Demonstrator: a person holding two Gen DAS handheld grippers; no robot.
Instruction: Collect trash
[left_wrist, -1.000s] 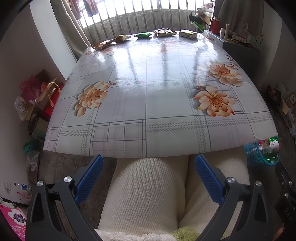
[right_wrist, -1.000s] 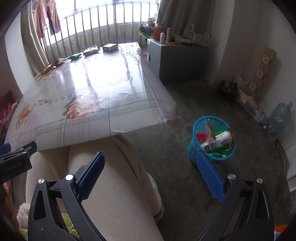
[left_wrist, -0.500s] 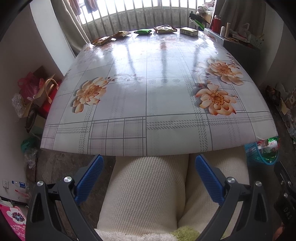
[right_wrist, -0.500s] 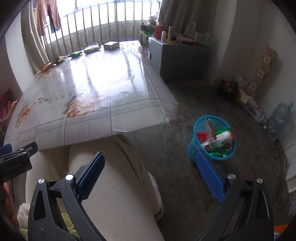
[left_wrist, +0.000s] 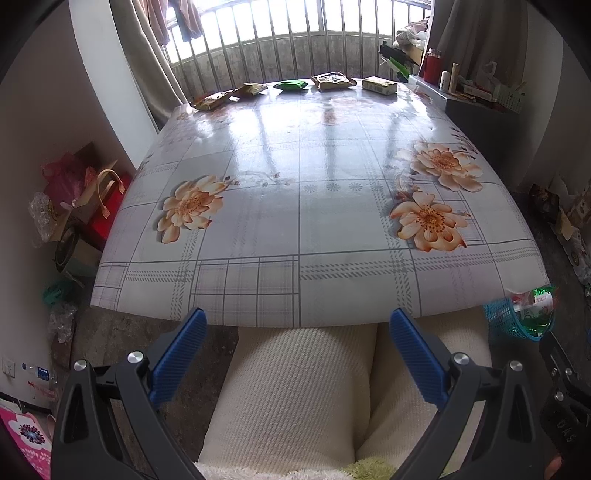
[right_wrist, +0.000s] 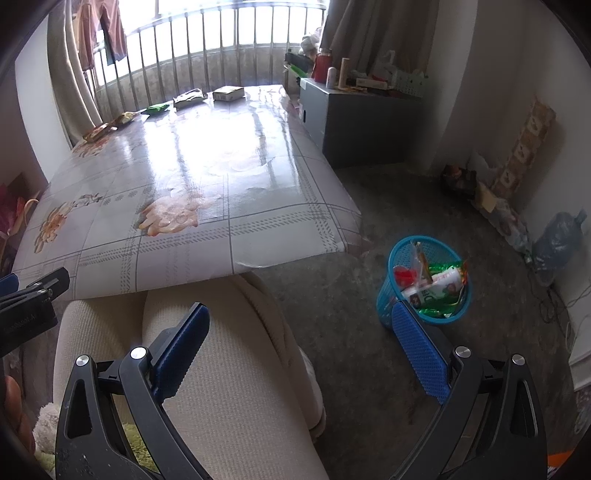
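- Trash packets lie in a row at the far edge of the table (left_wrist: 295, 206), close to the window bars (left_wrist: 295, 40): a yellow-brown packet (left_wrist: 212, 100), a second yellow packet (left_wrist: 251, 89), a green packet (left_wrist: 291, 85), a brown packet (left_wrist: 333, 80) and a small pale box (left_wrist: 379, 85); their print is too small to read
- Blue basket (right_wrist: 424, 284) stands on the floor at the right of the table, apart from the table corner; it holds wrappers and a white carton, and the right gripper's right pad covers its lower rim in the right wrist view
- In the left wrist view the same basket (left_wrist: 511, 321) is half hidden behind the table's corner and the person's leg
- Left gripper (left_wrist: 298, 325) hangs over the person's lap, near the front edge of the table; its jaws are wide apart and nothing is between them
- Right gripper (right_wrist: 301, 323) is also above the lap, turned toward the floor and the basket; its jaws stand wide apart and hold nothing
- Cream trousers (left_wrist: 295, 398) fill the low part of both views and hide the floor under the table
- Strong glare from the window washes out the middle of the tablecloth in the right wrist view
- Grey cabinet (right_wrist: 354, 122) stands beside the far right of the table, with bottles and boxes on top that are hard to tell apart
- Bags (left_wrist: 74, 192) are piled against the wall at the left, partly cut by the table edge
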